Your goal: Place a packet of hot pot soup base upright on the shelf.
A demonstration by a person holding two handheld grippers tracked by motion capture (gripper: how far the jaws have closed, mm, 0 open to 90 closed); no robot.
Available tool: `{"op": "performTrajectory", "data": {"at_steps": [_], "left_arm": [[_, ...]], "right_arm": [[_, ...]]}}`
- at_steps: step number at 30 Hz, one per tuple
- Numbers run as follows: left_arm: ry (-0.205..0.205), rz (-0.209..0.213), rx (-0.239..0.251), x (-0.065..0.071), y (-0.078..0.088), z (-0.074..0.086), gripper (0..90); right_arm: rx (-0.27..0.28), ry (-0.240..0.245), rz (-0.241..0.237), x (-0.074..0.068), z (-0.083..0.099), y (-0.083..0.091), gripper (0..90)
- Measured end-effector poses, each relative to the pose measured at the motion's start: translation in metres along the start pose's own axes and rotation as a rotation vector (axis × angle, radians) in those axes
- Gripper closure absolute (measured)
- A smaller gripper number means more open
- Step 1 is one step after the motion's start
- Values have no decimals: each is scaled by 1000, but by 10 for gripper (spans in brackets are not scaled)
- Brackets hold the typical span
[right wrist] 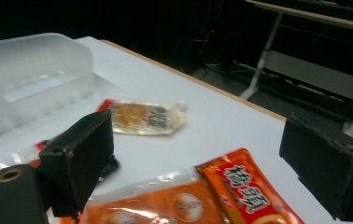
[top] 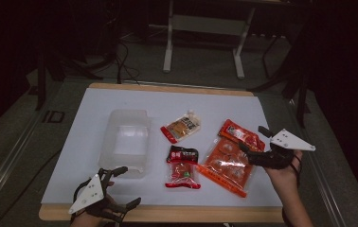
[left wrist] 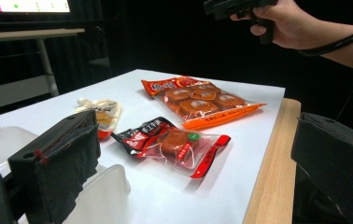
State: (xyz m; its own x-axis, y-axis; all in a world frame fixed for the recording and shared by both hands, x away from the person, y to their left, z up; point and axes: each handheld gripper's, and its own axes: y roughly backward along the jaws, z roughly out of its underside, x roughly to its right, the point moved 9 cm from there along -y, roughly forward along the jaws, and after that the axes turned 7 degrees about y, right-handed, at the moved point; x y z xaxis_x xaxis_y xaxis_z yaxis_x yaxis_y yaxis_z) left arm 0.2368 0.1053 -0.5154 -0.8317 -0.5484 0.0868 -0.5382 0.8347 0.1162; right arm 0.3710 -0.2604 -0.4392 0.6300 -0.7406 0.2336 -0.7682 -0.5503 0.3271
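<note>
Slippage is the risk: right hand-held gripper, jaws spread and empty, hovers over the large orange snack bag lying flat on the tabletop; slick film may slide away. Left hand-held gripper also released.

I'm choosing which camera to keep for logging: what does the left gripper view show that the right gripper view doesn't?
Left gripper view alone: the small red-and-black snack packet whole, and the person's right hand raised over the table's far side. Right gripper view alone: the clear plastic container as an open tub, seen into. Both: the white table top, the pale sauce pouch and the large orange snack bag.
</note>
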Motion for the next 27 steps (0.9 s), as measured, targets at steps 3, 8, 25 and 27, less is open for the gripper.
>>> {"op": "performTrajectory", "data": {"at_steps": [3,8,25,27], "left_arm": [[0,-2,-1,0,0,0,18],[-2,-1,-5,0,0,1,18],[-1,2,-11,0,-1,2,18],[-1,1,-10,0,-1,2,18]], "right_arm": [[-8,-13,17,9,4,-3,99],[-52,-53,64,35,19,-13,99],[-199,-175,130,79,86,-38,124],[-223,-193,138,84,97,-41,124]]}}
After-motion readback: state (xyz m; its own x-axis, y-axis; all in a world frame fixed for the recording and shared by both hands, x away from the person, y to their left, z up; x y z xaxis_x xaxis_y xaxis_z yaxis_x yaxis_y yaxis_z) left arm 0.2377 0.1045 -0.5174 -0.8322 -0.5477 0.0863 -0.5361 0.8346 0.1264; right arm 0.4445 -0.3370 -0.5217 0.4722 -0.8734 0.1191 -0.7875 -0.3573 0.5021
